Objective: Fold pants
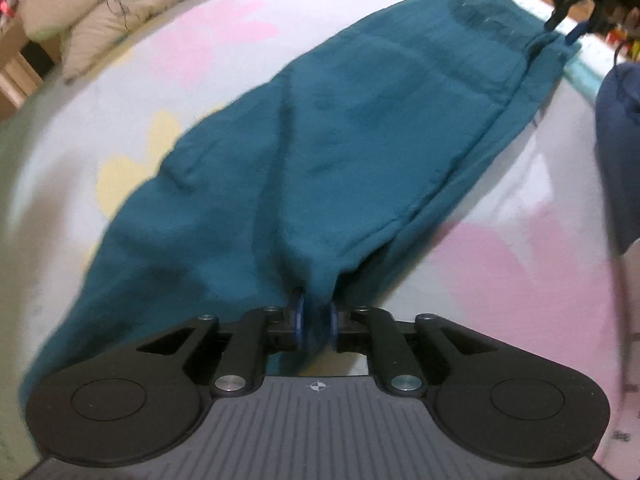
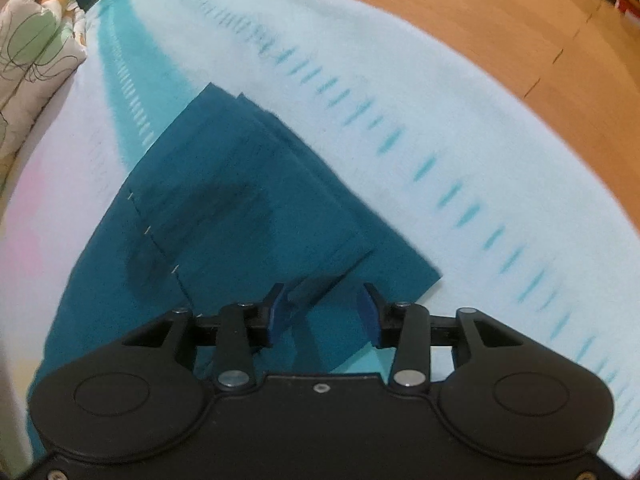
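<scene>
Left wrist view: the left gripper [image 1: 316, 322] is clamped on a bunched edge of the teal pants [image 1: 340, 152], which stretch across the bedsheet [image 1: 500, 264]. The right gripper [image 2: 323, 314] stands apart over the pants' far hem near the mattress edge; a pillow [image 1: 120, 0] lies well aside.

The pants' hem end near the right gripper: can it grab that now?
Probably yes. The right gripper is open with the teal pants hem lying between its fingers, nothing covering it; closing should catch it.
</scene>
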### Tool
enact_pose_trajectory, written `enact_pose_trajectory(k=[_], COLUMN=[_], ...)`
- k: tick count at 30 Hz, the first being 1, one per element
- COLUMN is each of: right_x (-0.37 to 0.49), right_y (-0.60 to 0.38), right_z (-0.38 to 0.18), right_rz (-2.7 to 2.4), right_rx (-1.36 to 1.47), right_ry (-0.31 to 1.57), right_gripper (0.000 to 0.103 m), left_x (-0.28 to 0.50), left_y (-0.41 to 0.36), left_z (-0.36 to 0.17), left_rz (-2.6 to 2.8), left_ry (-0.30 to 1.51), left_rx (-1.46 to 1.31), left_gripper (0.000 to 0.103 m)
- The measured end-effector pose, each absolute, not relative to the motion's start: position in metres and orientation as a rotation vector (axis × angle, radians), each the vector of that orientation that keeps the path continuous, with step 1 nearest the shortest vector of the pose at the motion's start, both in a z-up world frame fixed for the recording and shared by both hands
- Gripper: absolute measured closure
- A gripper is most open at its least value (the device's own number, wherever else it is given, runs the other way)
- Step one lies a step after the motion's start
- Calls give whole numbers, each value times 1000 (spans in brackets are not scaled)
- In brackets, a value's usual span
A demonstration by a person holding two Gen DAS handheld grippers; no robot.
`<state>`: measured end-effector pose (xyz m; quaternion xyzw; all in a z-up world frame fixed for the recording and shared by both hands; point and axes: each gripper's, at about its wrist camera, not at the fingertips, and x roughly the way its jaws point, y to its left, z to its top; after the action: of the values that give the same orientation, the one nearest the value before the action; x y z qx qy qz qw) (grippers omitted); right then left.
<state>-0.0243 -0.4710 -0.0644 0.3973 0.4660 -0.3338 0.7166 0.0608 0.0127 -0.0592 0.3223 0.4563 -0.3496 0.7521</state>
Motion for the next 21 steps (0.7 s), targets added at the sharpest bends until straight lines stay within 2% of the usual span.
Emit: enact_pose_trajectory(k=[6,7,8,9,12,21], right_x=[-16,-15,-13,-12,-13,-31], right_y=[-466,-466,-465,-465,-461,-452], right_z=[-75,-77,-77,-77,-69,-8], right_rz=[-720,-716,-715,-718,-721,-703], right_rx=[945,951,949,939,913,751], right_ry=[1007,1006,1000,990,953,866], right_gripper=[53,58,81,91,96,97], left_x=[52,52,51,51,53,66], left_y=[8,7,6,5,1,8], left_z=[-58,-58,-59,-60,-62,-41], left_rz=[-784,-781,-773,-767,-746,-735], left_ry=[976,970,965,961,945,874], left_rx=[701,711,721,726,732,670], left_gripper=[90,90,90,90,90,94])
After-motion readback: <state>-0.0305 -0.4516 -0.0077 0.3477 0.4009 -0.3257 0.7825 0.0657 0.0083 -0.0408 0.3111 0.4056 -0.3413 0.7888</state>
